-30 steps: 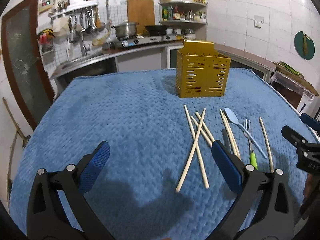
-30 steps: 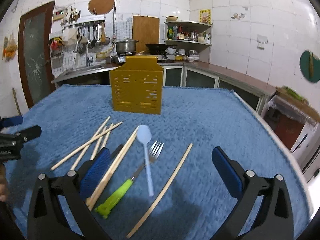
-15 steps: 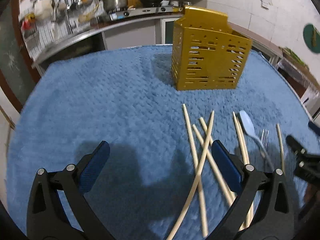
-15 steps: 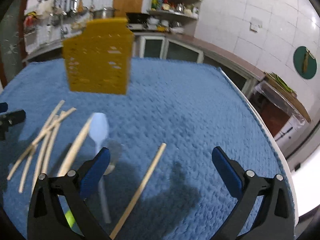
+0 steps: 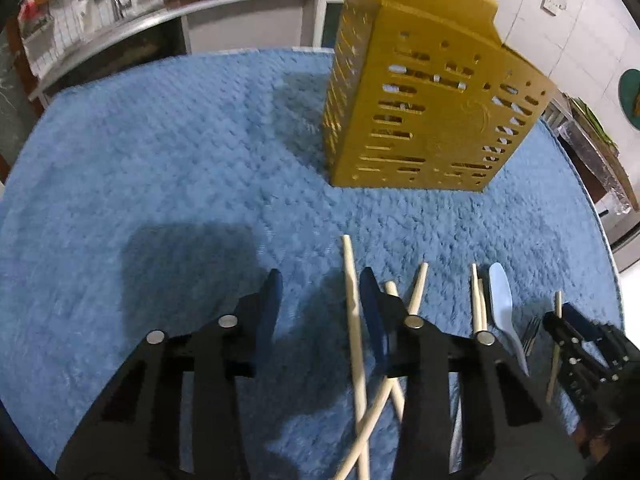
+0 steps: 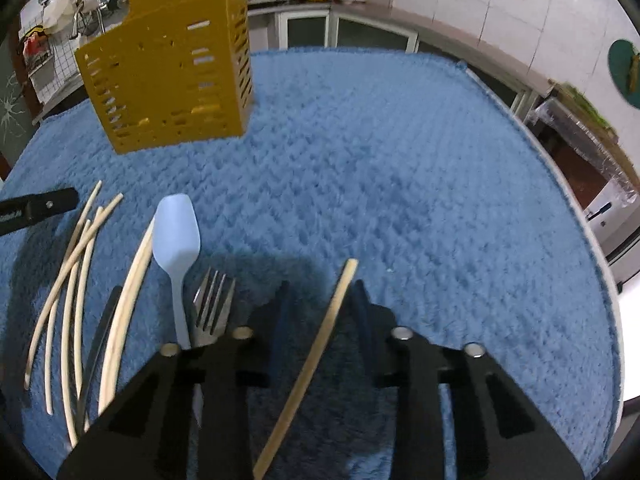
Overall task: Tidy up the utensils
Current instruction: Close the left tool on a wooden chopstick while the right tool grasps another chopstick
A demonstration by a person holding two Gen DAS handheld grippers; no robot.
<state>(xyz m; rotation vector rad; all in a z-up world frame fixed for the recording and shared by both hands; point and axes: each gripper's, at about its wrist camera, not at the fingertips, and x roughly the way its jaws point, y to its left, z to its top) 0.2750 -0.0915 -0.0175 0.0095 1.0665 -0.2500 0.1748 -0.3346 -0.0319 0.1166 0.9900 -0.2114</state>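
Chopstick (image 6: 320, 336) between right claw (image 6: 320, 300) pads | blue mat (image 6: 400, 160) rightward bare

Scattered chopsticks (image 6: 76, 264), spoon (image 6: 176, 236), fork (image 6: 212, 304) before yellow caddy (image 6: 168, 80)

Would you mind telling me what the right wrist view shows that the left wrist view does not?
Only the right wrist view shows the right hand-held gripper straddling a lone chopstick, not yet clamped. Only the left wrist view shows the left hand-held gripper open over bare blue cloth. Both show the yellow holder, the blue spoon and the fork.
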